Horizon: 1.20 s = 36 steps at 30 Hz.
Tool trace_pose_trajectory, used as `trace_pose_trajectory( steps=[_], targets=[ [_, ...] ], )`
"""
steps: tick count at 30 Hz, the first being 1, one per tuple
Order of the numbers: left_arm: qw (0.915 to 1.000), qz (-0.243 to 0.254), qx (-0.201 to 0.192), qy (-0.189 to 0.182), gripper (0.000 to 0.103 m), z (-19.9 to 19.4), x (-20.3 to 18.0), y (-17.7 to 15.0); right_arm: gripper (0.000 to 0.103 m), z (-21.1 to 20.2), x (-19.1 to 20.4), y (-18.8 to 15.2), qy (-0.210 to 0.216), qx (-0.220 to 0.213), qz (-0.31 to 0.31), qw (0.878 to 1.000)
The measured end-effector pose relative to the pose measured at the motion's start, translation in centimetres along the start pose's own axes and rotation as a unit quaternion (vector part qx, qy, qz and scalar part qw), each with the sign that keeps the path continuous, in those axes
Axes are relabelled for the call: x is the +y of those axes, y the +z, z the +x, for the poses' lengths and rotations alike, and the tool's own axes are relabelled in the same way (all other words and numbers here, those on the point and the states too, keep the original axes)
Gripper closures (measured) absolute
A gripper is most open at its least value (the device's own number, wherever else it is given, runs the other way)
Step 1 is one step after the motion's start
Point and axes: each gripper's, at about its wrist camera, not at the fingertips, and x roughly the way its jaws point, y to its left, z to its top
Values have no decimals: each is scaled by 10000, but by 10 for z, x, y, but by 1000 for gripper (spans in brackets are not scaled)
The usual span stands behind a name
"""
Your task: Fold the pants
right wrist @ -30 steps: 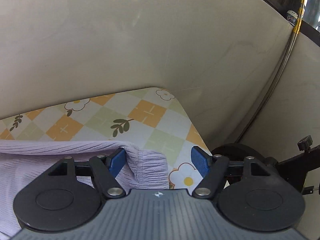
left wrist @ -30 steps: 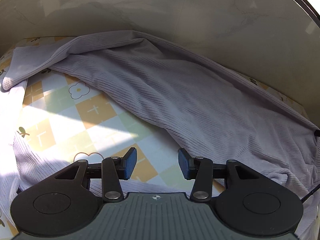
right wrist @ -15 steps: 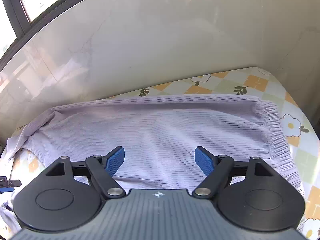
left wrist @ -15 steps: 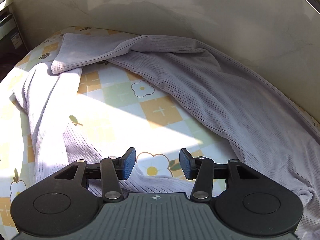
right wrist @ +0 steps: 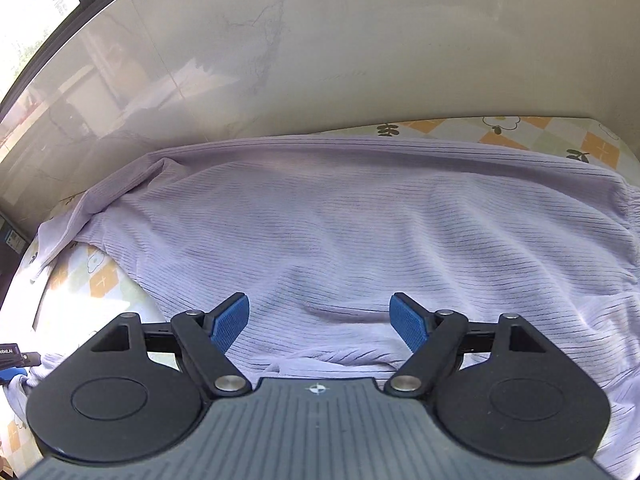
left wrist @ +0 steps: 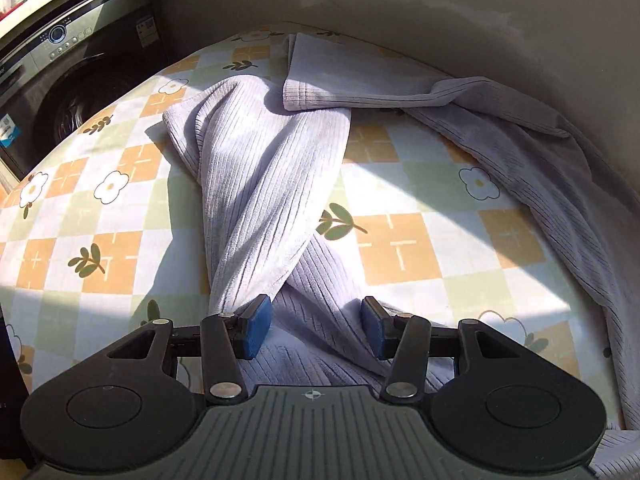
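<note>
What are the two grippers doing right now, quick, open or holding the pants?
Left gripper: open, holding nothing, pants under it.
Right gripper: open wide, holding nothing, above the pants.

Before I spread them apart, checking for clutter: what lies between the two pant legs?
In the left wrist view, only bare checked floral tablecloth separates the lilac ribbed pants' legs.

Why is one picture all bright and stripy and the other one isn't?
Left wrist view: hard sunlight crosses the pants and checked tablecloth, leaving sharp dark shadows. Right wrist view: the pants lie in soft, even shade, and the wall looks curved by the fisheye lens.
</note>
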Motion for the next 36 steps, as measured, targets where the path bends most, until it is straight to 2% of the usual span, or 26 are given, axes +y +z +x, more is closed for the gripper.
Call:
trace_pose_trajectory(
  steps=[12,17,21,25,28,32,36],
  targets=[
    [9987,-415,291,10,50,-11,51,-26,23,-2,16,-13,13,155,-241,9996],
    [9968,-668,437,89,50,-11,61,-28,23,-18,18,-9,-18,-153,-197,9997],
    [9971,-624,419,72,50,-14,59,-25,23,-38,16,4,62,-559,-14,9984],
    [9981,-573,90,-183,51,-32,57,-16,23,-54,14,20,274,-862,128,9958],
    [9973,-460,-414,-400,50,-59,56,-5,23,-53,16,27,414,-833,53,9956],
    [9942,-138,-934,-522,47,-83,53,18,23,-34,32,29,476,-365,-620,9963],
    [9893,272,-1198,-790,47,-88,48,37,26,-15,63,20,545,-97,-1646,9848]
  ],
)
